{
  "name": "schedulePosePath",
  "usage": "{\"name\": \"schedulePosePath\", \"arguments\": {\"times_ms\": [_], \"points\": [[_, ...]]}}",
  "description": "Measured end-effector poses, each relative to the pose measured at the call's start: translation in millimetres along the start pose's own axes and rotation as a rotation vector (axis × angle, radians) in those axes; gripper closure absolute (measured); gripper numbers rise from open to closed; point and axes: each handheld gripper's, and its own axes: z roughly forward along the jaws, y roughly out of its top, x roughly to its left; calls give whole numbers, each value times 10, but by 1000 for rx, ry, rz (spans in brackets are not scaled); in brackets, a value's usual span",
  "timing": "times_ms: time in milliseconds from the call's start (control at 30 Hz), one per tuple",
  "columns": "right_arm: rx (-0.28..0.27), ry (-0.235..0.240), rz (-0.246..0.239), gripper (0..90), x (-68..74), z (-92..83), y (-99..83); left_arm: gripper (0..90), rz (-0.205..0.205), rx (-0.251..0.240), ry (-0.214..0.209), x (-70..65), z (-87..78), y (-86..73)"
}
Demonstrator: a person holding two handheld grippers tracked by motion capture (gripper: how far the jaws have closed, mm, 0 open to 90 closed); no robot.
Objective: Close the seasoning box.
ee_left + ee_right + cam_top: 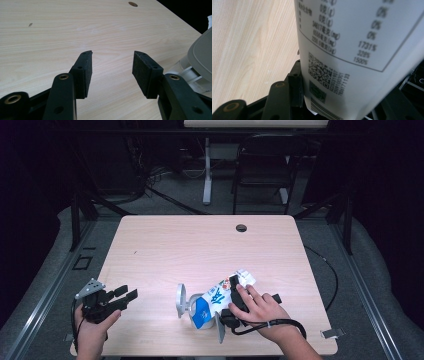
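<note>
One wooden table (165,245), light-grained, with one round cable hole (241,228) near its upper middle edge.

Two handheld grippers. At the lower left of the high view we count the left gripper (128,295), held in one hand (92,330) just over the table's lower left corner. In the left gripper view its two black jaws stand spread apart, with bare wood between them and nothing touched.

One grey and white container (186,304) with a round grey lid standing open, lower centre of the high view, just left of the pouch; its lid also shows at the right edge of the left gripper view (201,53).

One white and blue printed pouch (216,297), lower centre, lying tilted with its lower end at the container and its crumpled top pointing to the upper right.

At the lower right of centre, the right gripper (231,307), held in the other hand (262,312). In the right gripper view its jaws pinch the pouch (352,50), whose printed back with one QR code fills the space between them.

One black chair (265,165) stands beyond the table, top centre right.
</note>
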Motion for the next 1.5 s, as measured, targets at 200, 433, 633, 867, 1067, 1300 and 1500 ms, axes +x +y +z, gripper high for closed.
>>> {"name": "schedulePosePath", "arguments": {"times_ms": [200,433,633,867,1067,1300,1500], "points": [[1,-7,-7,511,-4,-3,0,508,0,-2,0,-2,-2,2],[0,-13,-11,513,-15,-4,2,508,0,-2,0,-1,-3,2],[-2,-5,-6,516,-26,-5,-1,508,-3,-8,1,1,-2,-1],[-3,-2,-4,519,-28,-8,-3,508,-1,-5,1,2,-3,1],[-1,-4,-7,525,-35,-13,-5,508,-2,-7,0,5,-6,1],[-4,0,-6,539,-55,-15,-7,508,-3,-7,0,7,-7,0],[-5,9,-3,550,-51,-22,-11,508,-5,-3,1,11,-7,-2]]}}
